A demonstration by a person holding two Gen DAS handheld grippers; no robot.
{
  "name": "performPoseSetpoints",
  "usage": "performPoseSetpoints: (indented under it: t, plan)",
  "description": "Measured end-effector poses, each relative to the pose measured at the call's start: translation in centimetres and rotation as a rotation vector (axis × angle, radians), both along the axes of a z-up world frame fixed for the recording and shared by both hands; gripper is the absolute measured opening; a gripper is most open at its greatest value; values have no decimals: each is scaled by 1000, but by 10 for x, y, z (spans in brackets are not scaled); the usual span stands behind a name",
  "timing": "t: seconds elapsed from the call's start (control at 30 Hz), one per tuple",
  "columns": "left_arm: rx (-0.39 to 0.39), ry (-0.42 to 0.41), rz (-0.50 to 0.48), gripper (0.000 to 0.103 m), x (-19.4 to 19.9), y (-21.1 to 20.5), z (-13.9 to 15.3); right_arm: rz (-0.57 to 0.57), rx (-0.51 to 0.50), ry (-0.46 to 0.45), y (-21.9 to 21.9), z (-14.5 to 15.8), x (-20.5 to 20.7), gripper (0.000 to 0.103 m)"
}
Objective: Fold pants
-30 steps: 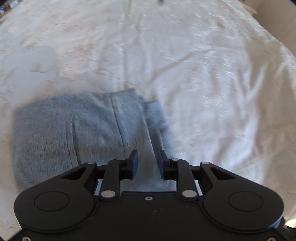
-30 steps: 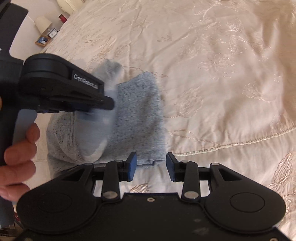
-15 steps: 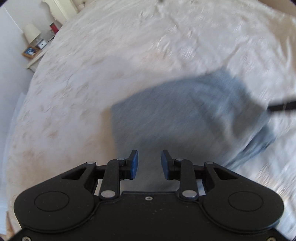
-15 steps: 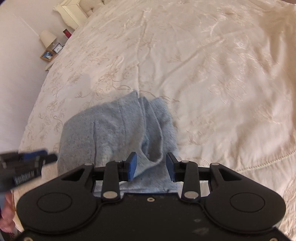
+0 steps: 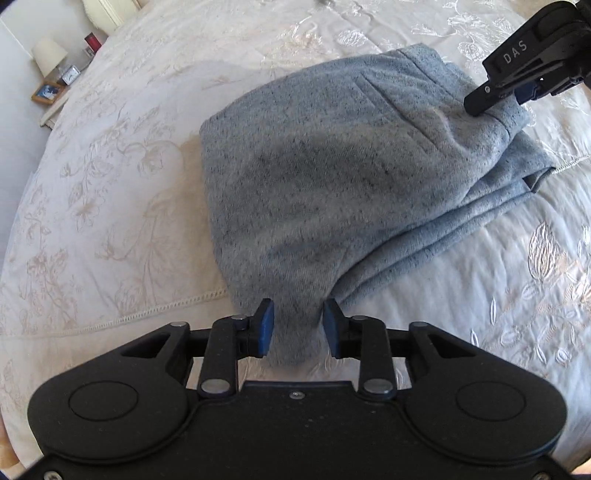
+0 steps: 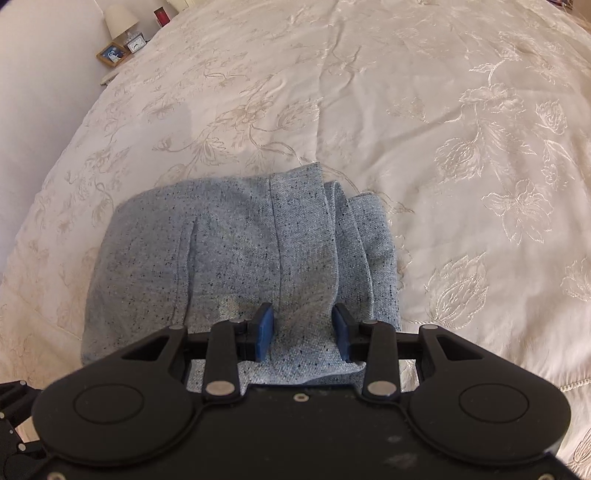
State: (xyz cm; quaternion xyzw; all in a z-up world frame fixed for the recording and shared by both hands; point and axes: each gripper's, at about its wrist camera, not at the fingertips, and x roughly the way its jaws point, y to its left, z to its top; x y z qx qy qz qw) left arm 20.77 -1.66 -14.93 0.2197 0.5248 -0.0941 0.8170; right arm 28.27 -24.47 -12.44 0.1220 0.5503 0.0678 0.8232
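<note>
The blue-grey speckled pants (image 5: 332, 177) lie folded in a thick bundle on the cream bedspread; they also show in the right wrist view (image 6: 236, 266). My left gripper (image 5: 297, 328) is open, its blue pads either side of the bundle's near corner. My right gripper (image 6: 302, 332) is open over the bundle's layered edge, with cloth between its pads. In the left wrist view the right gripper (image 5: 517, 92) hovers over the far right corner of the bundle, its tips touching or just above the cloth.
The cream embroidered bedspread (image 6: 443, 129) spreads all around the pants. A bedside table with a lamp (image 6: 120, 20), a clock and a framed picture (image 6: 110, 54) stands at the far left beside the bed.
The left gripper has swung round from the bundle's right side to its near corner. The right gripper has moved in closer over the layered edge. Both stay open.
</note>
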Motion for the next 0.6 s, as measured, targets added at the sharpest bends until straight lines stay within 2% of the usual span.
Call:
performPoseSetpoints:
  t: [0.17, 0.23, 0.27, 0.3, 0.33, 0.37, 0.4, 0.43, 0.5, 0.6]
  plan:
    - [59, -1, -37, 52, 0, -11, -10, -9, -18, 6, 3, -1, -1, 38]
    - [143, 16, -51, 53, -2, -15, -26, -7, -29, 4, 5, -2, -1, 38]
    - [174, 25, -70, 43, -2, -16, -33, -5, -35, 4, 6, -3, -1, 38]
    - [162, 20, -90, 28, -4, -14, -34, -4, -41, 9, 7, -4, -1, 36]
    - [125, 24, -101, 23, -6, -10, -32, -4, -44, 17, 7, -4, 0, 34]
    - [97, 26, -103, 19, -7, -5, -26, -3, -44, 19, 8, -4, 0, 26]
    - [71, 20, -110, 16, -9, 1, -19, -1, -38, 16, 8, -2, 1, 14]
    - [48, 12, -120, 15, -11, 6, -10, 2, -34, 13, 9, 2, 1, 10]
    - [34, -5, -135, 13, -16, 17, 5, 0, -30, -17, 8, 18, -2, 5]
    - [7, 17, -153, 13, -18, 30, 13, -33, -44, -48, 0, 38, -11, 4]
